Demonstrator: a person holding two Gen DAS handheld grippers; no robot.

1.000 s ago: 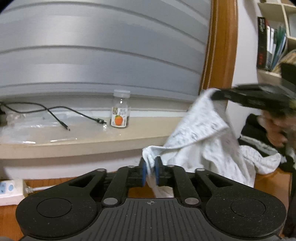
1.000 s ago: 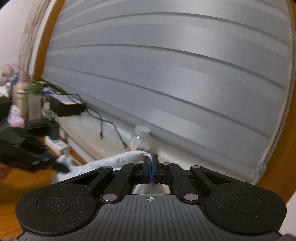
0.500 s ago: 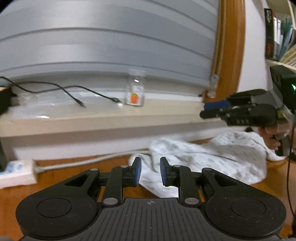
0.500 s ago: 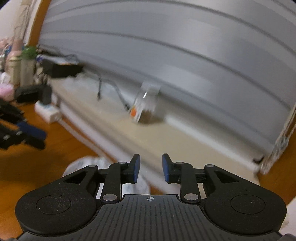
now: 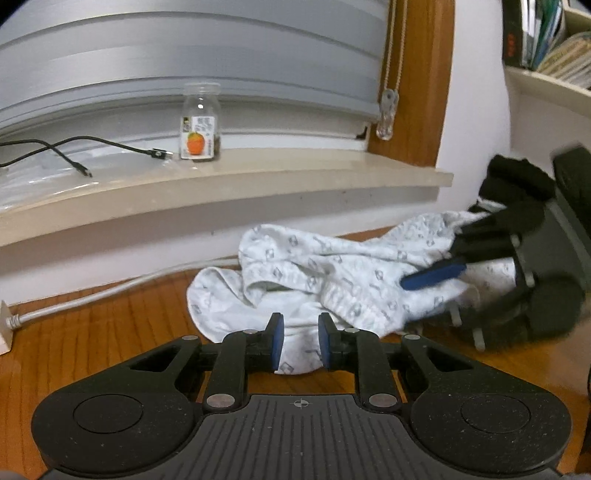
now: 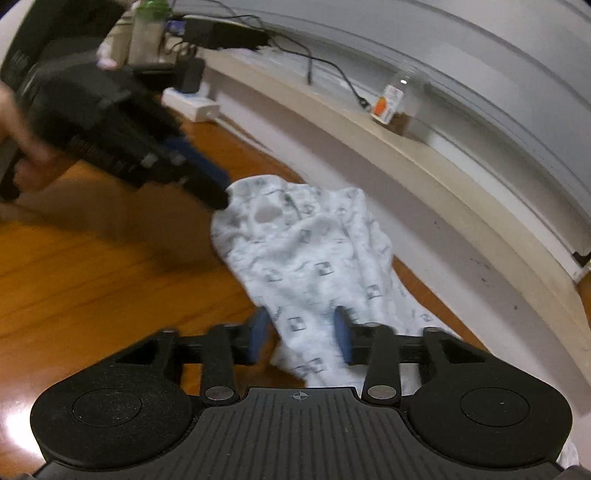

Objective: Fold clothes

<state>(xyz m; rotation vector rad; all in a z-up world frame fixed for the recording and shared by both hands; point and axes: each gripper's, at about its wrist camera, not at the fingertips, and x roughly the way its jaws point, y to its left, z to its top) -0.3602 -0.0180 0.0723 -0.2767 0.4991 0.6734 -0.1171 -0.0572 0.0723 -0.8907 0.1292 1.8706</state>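
A white garment with small grey printed squares [image 5: 332, 266] lies crumpled on the wooden floor below the windowsill, also in the right wrist view [image 6: 306, 236]. My left gripper [image 5: 298, 328] hovers low over its near edge, open, with cloth showing in the gap but not pinched. My right gripper [image 6: 301, 325] is over the other end; its jaws are closing, cloth lies between them, and the pads stand clear of it. Each gripper shows in the other's view: the right one's blue finger [image 5: 432, 276] lies on the cloth, and the left gripper's fingers [image 6: 207, 173] reach the garment's far corner.
A beige windowsill [image 5: 258, 177] runs along the back, bearing a glass jar with an orange label [image 5: 200, 123] and a black cable [image 5: 74, 147]. Dark clothing [image 5: 517, 184] and a bookshelf [image 5: 546, 44] are at the right. A white power strip [image 6: 195, 105] and bottles [image 6: 147, 33] stand at the left.
Both grippers let go of the garment, which fell from mid-air onto the floor. Both hands came down toward it with their jaws open.
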